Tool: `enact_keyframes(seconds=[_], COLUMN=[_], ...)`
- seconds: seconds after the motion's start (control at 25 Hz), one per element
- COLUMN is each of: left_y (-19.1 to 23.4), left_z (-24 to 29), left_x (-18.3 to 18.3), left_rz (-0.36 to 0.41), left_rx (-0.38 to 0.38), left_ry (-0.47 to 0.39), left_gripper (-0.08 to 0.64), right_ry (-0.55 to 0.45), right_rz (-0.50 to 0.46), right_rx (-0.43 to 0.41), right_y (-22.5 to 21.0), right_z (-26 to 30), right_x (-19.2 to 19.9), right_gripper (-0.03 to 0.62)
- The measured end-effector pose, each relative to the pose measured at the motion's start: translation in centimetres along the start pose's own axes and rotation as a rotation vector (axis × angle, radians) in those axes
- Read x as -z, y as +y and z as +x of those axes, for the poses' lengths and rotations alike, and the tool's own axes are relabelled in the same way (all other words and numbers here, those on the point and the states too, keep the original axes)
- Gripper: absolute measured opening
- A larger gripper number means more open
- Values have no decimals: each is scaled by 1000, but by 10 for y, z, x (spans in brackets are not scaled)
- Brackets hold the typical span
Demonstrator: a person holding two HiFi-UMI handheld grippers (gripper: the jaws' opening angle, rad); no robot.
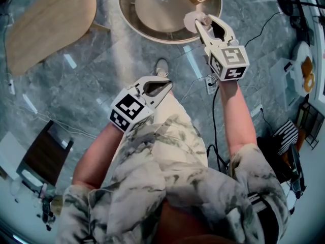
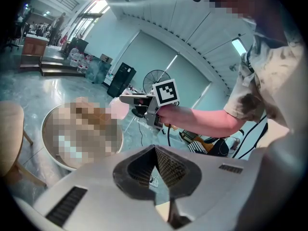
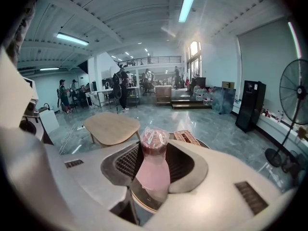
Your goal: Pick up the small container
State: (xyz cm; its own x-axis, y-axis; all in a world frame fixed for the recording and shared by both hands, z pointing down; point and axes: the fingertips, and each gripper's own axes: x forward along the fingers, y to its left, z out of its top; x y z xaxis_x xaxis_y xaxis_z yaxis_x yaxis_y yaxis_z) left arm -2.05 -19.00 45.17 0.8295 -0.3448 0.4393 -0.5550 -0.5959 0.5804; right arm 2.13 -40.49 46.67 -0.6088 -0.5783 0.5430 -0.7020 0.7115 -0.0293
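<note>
Container (image 3: 153, 170) is clamped in my right gripper (image 1: 201, 22) above the round table (image 1: 126, 18); it looks soft-walled, I think, so I squeeze lightly and lift level, with my left gripper (image 1: 163, 86) clenched empty.

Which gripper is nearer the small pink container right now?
Right. The right gripper has the small pink container clamped between its jaws; the left gripper sits apart, jaws together, above the person's leg.
</note>
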Motion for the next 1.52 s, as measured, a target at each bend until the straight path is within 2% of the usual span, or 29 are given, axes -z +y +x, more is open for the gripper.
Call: enact_keyframes(seconds=[1.52], left_y=[9], left_z=[-22], left_x=[4], left_rz=[-24], left_rx=[-36], left_ry=[-20], left_gripper=[21], right_ry=[5], right_rz=[-2], right_rx=[-2], right_y=[12], right_z=[9], right_x=[-3], right_gripper=[158])
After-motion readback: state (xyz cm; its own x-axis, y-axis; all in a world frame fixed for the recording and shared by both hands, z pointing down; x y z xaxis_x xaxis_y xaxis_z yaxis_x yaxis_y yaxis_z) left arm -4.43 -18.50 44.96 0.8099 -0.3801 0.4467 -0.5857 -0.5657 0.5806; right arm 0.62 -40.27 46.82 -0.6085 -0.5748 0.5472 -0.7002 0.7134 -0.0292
